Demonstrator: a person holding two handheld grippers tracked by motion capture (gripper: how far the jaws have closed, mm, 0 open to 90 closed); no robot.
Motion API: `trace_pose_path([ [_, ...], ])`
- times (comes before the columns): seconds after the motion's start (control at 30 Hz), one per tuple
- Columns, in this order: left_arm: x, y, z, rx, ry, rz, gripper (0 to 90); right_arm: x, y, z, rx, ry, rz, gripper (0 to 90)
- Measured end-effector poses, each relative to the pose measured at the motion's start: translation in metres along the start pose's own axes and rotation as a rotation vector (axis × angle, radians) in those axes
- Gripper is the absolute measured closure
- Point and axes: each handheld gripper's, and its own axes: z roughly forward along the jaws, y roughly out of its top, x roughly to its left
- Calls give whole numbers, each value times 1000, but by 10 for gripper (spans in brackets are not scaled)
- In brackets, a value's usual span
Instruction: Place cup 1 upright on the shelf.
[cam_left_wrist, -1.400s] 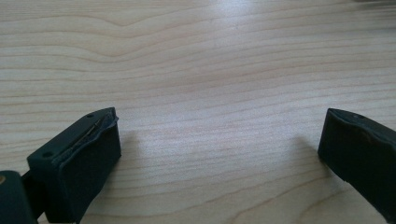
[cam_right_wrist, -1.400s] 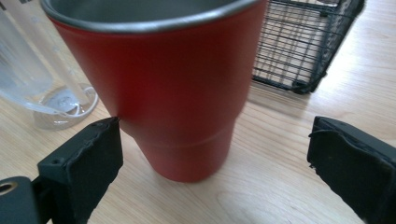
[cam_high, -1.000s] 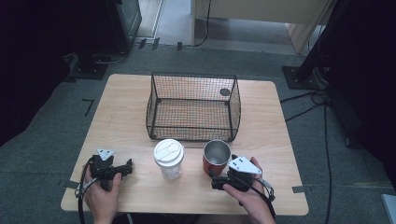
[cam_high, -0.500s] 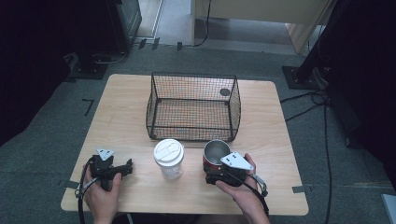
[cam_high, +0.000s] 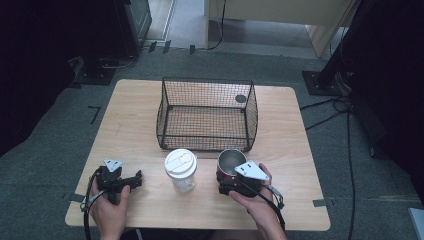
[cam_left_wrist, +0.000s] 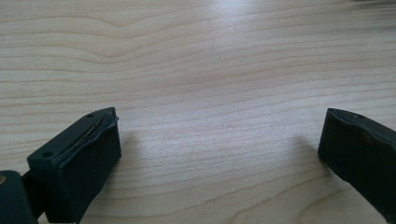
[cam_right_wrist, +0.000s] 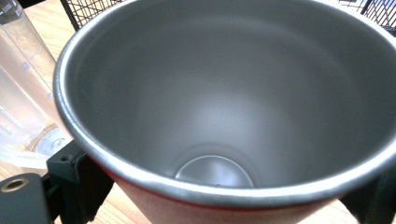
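Grey carpet surrounds a pale wooden table (cam_high: 140, 105) bearing a wire basket (cam_high: 207, 114). Low and right of centre in the high view, the right gripper (cam_high: 226, 181) has its jaws around the red metal cup (cam_high: 229, 165); they have just been closing on its wall. Judged best: squeeze evenly low on the cup, keep it upright, lift clear of the lidded clear cup (cam_high: 180, 169) beside it. At lower left, the left gripper (cam_high: 135, 178) rests with jaws apart. Faint printed markings on the clear cup are unreadable.
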Motion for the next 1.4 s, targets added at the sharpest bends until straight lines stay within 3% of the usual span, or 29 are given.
trace_pose_path([
  [0.33, 0, 0, 0, 0, 0, 0, 0, 2, -1, -1, -14, -18, -22, 74],
  [0.63, 0, 0, 0, 0, 0, 0, 0, 2, 3, -4, -28, -15, -11, 74],
  [1.4, 0, 0, 0, -2, 0, -2, 0, 8, 39, -17, -102, 2, -25, 74],
])
